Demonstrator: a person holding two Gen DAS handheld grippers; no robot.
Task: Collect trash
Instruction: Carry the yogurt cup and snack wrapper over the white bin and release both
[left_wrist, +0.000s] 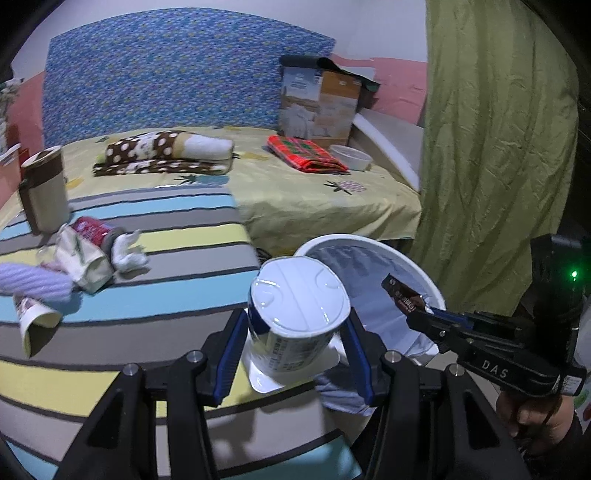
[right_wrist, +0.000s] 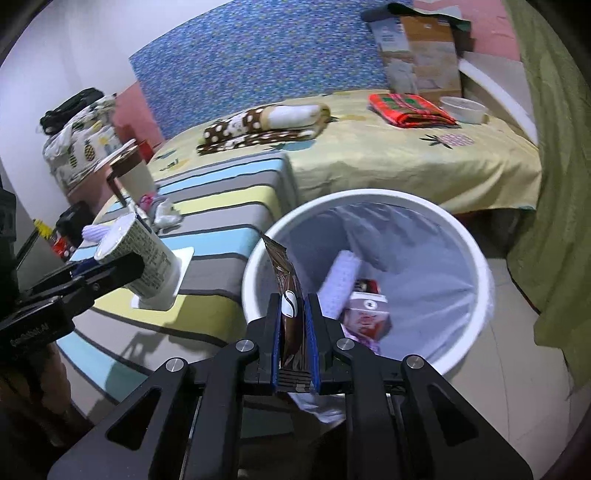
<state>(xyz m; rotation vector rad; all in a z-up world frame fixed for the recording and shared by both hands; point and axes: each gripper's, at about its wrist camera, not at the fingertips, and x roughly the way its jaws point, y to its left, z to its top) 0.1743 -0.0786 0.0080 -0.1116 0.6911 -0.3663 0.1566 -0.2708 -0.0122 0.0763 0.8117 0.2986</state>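
Note:
My left gripper (left_wrist: 295, 325) is shut on a white yogurt cup (left_wrist: 295, 317), held upside down just above the striped cover, left of the white trash bin (left_wrist: 373, 243). The cup also shows in the right wrist view (right_wrist: 144, 254). My right gripper (right_wrist: 293, 306) is shut on a brown snack wrapper (right_wrist: 286, 284), held over the near rim of the bin (right_wrist: 476, 258). The wrapper also shows in the left wrist view (left_wrist: 402, 295). In the bin lie a red-and-white carton (right_wrist: 369, 314) and a pale lilac roll (right_wrist: 341, 277).
More trash lies at the left of the striped cover: a crumpled paper bag (left_wrist: 83, 258), a red packet (left_wrist: 90, 229), a paper cup (left_wrist: 35, 319), white tissue (left_wrist: 129, 254). A beige canister (left_wrist: 46, 188) stands behind. A green curtain (left_wrist: 495, 147) hangs right of the bin.

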